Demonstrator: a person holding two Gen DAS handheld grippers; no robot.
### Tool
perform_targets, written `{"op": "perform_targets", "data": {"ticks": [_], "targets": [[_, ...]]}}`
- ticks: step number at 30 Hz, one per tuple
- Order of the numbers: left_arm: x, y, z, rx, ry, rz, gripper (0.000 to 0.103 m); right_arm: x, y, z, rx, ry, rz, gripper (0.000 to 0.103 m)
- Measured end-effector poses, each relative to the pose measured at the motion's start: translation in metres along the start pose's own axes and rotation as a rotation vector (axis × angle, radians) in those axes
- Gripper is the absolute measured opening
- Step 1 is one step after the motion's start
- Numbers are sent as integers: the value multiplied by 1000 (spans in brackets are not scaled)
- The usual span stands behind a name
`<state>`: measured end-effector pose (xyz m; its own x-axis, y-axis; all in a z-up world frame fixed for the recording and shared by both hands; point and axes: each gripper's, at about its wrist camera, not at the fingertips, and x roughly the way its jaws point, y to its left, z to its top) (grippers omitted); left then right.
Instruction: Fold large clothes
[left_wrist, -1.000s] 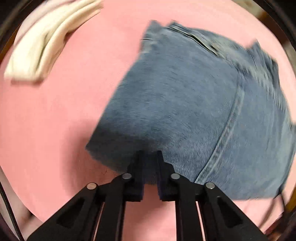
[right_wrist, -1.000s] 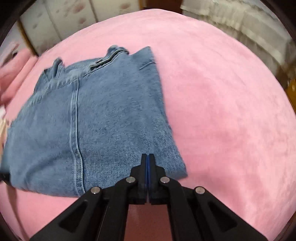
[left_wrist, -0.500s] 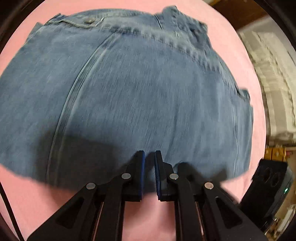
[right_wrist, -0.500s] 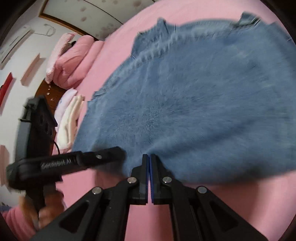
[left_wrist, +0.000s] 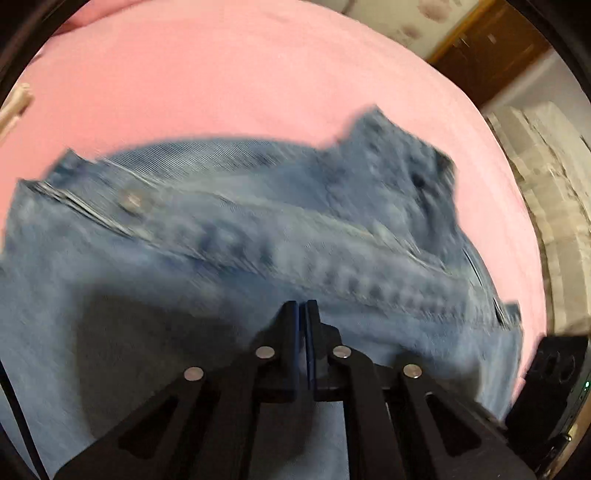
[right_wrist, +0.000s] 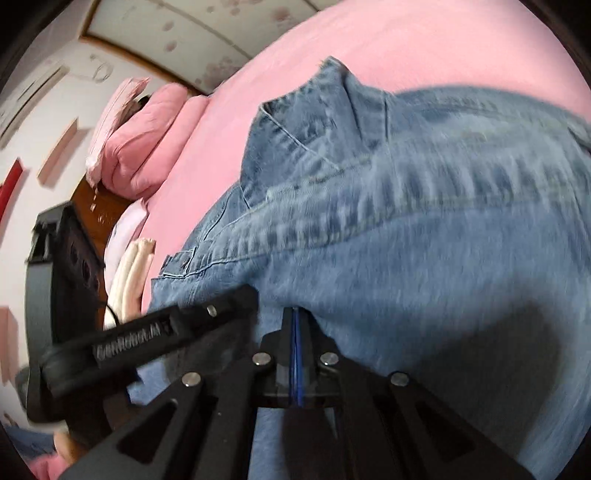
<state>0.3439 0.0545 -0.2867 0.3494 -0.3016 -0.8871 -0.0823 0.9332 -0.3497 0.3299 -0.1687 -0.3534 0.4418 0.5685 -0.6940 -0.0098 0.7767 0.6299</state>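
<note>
Both hand-held grippers (left_wrist: 303, 306) (right_wrist: 295, 312) closed above folded blue jeans (right_wrist: 424, 229), waistband showing.

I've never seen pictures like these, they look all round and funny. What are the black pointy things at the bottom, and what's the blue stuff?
The black things are two grabbers, like big tweezers. A person holds one in each hand. Each has a tiny wide-eyed camera looking along its fingers, so one picture comes from the left gripper and the other from the right gripper. The blue stuff is a pair of jeans on a pink bed. The right gripper is shut and the left one's jaws are closing to a slit. The blur hides whether they pinch cloth. Nearby lie folded cream clothes and pink pillows.
</note>
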Motion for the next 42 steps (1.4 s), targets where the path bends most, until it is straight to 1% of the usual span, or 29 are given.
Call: {"op": "perform_targets", "data": {"ticks": [1, 3, 4, 5, 6, 8, 9, 11, 12, 13, 14, 15, 17, 19, 21, 22, 23, 26, 28, 29, 30, 31, 32, 33, 34, 35, 37, 39, 42], "targets": [[3, 1, 8, -18, -13, 12, 3, -11, -11, 4, 10, -44, -80, 0], [-9, 26, 19, -19, -49, 71, 1, -41, -48, 12, 121, -136, -145, 0], [-12, 33, 21, 11, -61, 146, 1, -60, -71, 15, 186, -186, -202, 0], [-16, 45, 24, 68, -73, 285, 1, -77, -89, 15, 230, -222, -243, 0], [-19, 59, 25, 94, -78, 324, 1, -97, -110, 14, 268, -262, -304, 0], [-26, 80, 29, 78, -74, 307, 1, -125, -138, 14, 303, -296, -391, 0], [-31, 91, 34, 51, -73, 347, 1, -136, -145, 15, 293, -293, -426, 0], [-41, 99, 39, -19, -63, 388, 1, -148, -140, 20, 280, -285, -557, 0], [-46, 96, 39, -55, -58, 346, 2, -152, -129, 22, 288, -285, -668, 0], [-48, 88, 37, -75, -53, 291, 2, -154, -116, 23, 295, -305, -656, 0], [-51, 75, 32, -80, -45, 222, 2, -152, -102, 22, 296, -319, -586, 0], [-52, 63, 26, -72, -34, 174, 2, -144, -84, 19, 286, -315, -461, 0], [-53, 35, 10, -32, 4, 71, 3, -114, -44, 8, 238, -245, -270, 0], [-39, -1, -8, 33, 81, -12, 5, -66, -3, -11, 200, -99, -90, 0], [-18, -19, -20, 87, 153, 0, 5, -32, 21, -33, 157, 11, -24, 0], [-9, -20, -28, 101, 185, 29, 5, -17, 28, -43, 135, 54, -36, 0], [-7, -20, -30, 118, 186, 41, 5, -12, 27, -48, 134, 59, -52, 1], [-17, 0, -29, 171, 186, 82, 3, -18, 2, -46, 202, 87, 23, 0], [-33, 31, -28, 182, 164, 113, 1, -44, -22, -40, 151, 91, -45, 0], [-40, 48, -26, 167, 157, 123, 1, -53, -25, -40, 121, 75, -101, 0], [-48, 67, -25, 133, 164, 79, 1, -70, -35, -39, 104, 52, -172, 0], [-53, 78, -24, 113, 158, 102, 1, -93, -55, -40, 124, 21, -232, 0], [-58, 92, -23, 101, 152, 164, 1, -114, -71, -42, 157, 3, -253, 0], [-64, 109, -22, 106, 140, 328, 1, -133, -89, -43, 189, -15, -382, 0], [-68, 128, -22, 102, 123, 418, 2, -152, -106, -47, 216, -36, -429, 0], [-72, 146, -21, 71, 117, 423, 2, -163, -120, -51, 268, -47, -448, 0], [-77, 177, -22, -4, 127, 353, 1, -174, -138, -58, 383, -61, -364, 0], [-79, 189, -22, -22, 134, 329, 1, -172, -132, -58, 348, -42, -401, 0], [-76, 188, -23, 40, 145, 373, 1, -156, -119, -51, 346, -33, -463, 0]]}}
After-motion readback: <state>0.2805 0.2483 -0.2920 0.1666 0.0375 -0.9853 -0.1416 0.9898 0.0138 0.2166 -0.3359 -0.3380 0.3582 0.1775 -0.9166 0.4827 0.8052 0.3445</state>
